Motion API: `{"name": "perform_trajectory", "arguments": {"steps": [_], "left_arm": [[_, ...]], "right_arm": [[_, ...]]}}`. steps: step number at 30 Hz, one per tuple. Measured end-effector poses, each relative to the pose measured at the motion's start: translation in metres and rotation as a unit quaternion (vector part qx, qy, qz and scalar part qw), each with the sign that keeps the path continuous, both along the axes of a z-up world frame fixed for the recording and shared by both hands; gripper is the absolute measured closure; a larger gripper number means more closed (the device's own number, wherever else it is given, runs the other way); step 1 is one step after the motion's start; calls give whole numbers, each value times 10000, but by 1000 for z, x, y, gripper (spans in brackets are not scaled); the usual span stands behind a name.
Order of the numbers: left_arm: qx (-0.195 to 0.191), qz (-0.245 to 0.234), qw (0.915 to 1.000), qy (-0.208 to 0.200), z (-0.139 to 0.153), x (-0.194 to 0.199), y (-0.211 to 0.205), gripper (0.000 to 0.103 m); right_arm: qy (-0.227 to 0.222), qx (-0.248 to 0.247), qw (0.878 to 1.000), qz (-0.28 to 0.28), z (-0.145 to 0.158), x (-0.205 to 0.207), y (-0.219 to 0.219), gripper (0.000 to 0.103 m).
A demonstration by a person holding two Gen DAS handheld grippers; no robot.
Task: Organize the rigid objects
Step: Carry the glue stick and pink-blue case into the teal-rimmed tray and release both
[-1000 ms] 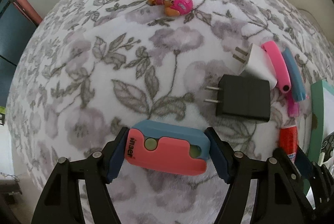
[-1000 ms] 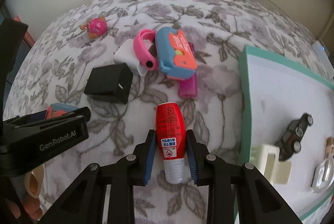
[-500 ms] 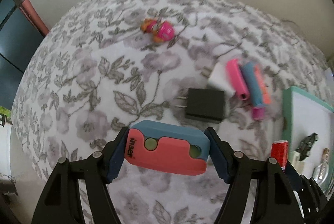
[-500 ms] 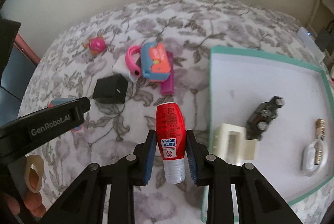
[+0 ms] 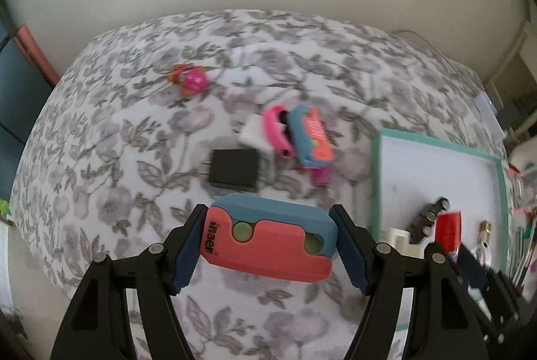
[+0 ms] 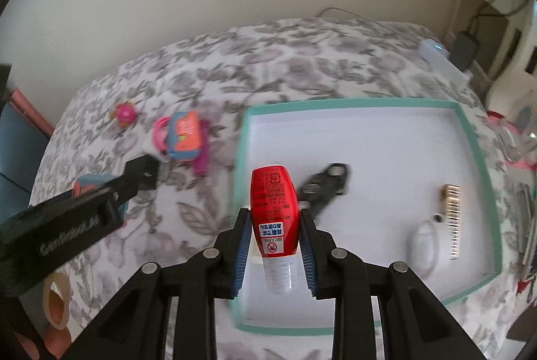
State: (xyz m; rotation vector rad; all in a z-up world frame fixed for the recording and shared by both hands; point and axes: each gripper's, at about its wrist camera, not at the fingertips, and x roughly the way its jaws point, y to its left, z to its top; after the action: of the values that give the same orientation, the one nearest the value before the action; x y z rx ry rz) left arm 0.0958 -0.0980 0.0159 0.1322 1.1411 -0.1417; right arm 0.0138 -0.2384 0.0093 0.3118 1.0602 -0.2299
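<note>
Two wrist views over a bed [image 5: 110,138] with a grey floral cover.

Left gripper [image 5: 268,245]: clenched on a coral-and-blue case [image 5: 268,242], held crosswise between the blue pads, lifted clear of the bed. Right gripper [image 6: 274,245]: clenched on a red bottle [image 6: 273,209] with a clear cap toward the camera.

Changed over the last second: both carried up and sideways, away from the loose pile and toward the teal-rimmed tray [image 6: 476,158]. A second ago, red bottle over the floral cover with the tray off to the gripper's right; now directly above the tray's near-left corner, white tray floor showing beneath the cap. In the left view, tray grown from a sliver at the edge to a clear rectangle ahead and right of the gripper; coral-and-blue case not yet over it, still above the cover.

Already in the tray: black toy car [image 6: 324,188] just beyond the bottle, white oval item [image 6: 424,242] and a gold-and-white piece [image 6: 451,212] to the right.

Left behind on the bed, ahead of the left gripper: black plug adapter [image 5: 233,170], white plug [image 5: 253,133], pink band [image 5: 277,131], second blue-and-orange case [image 5: 310,136], magenta piece [image 5: 320,177], and, farther off, a small pink toy figure [image 5: 189,79].

Meaning for the task, as a judgement: bottle about ready to be lowered and released; case next; roughly half the sorting still to do.
</note>
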Motion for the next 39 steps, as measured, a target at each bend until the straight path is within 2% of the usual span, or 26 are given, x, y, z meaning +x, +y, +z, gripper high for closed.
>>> {"name": "perform_trajectory", "arguments": {"steps": [5,10,17,27,39], "left_arm": [[-346,-361,9983,291,-4,-13,-32,29],[-263,-835,9950,472,-12,-32,-72,29],[-282,-1036,9917,700,-22,-44,-98,29],[-180,-1220,9885,879,-33,-55,-114,29],[33,-1403,9842,1081,-50,-62,-125,29]], "right_arm": [[129,85,9992,-357,-6,-13,-37,73],[167,307,9970,-688,-11,-26,-68,73],[158,349,9952,-904,-11,-37,-91,73],[91,461,9931,-1071,-12,-41,-101,73],[333,525,9935,-952,-27,-34,-96,73]]}}
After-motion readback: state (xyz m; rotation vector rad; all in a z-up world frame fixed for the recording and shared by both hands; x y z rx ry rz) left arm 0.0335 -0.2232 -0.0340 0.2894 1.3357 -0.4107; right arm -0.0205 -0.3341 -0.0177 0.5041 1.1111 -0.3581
